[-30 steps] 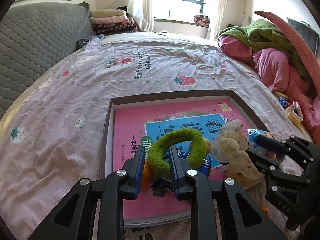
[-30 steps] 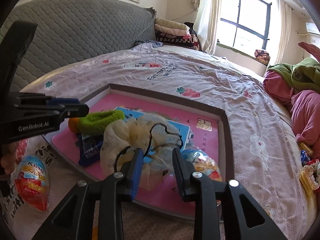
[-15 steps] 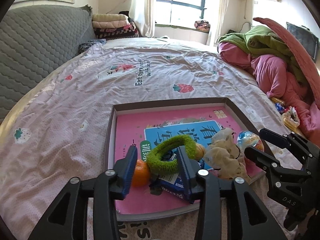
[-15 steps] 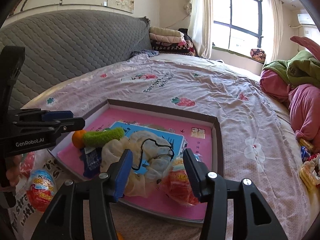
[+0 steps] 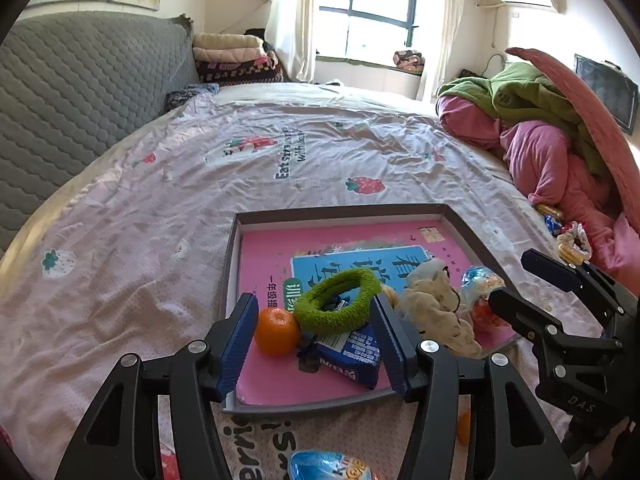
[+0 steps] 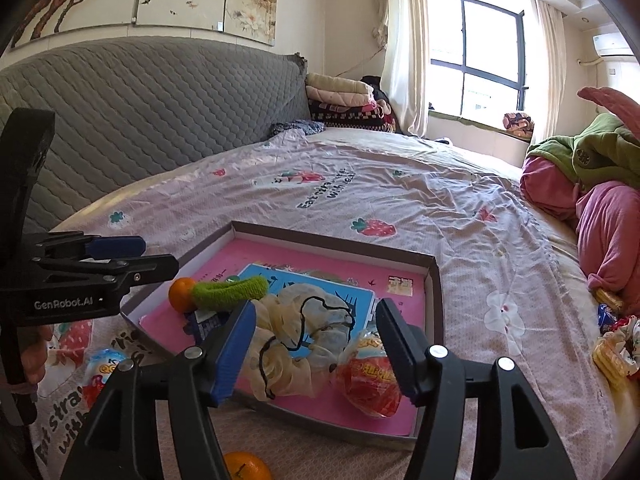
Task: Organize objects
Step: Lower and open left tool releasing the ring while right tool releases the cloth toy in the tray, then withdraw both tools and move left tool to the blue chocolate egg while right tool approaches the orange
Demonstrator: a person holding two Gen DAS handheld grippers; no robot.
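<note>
A dark-rimmed tray on the bed holds a pink book. On the book lie a green scrunchie, an orange, a blue snack packet, a cream scrunchie and a red egg-shaped candy pack. My left gripper hangs just above the tray's near edge. Its jaws are opening, and the green scrunchie and orange lie loose beyond them. My right gripper hovers over the near right part of the tray. Its jaws are opening too, with the cream scrunchie untouched between them.
Outside the tray's near edge lie a blue egg-shaped pack, a second orange and another egg pack. Snack packets lie to the right by a clothes pile. A grey headboard runs along the left.
Both grippers have opened and pulled back and up. The left let go of the green scrunchie and the right let go of the cream scrunchie; both now rest in the tray.
</note>
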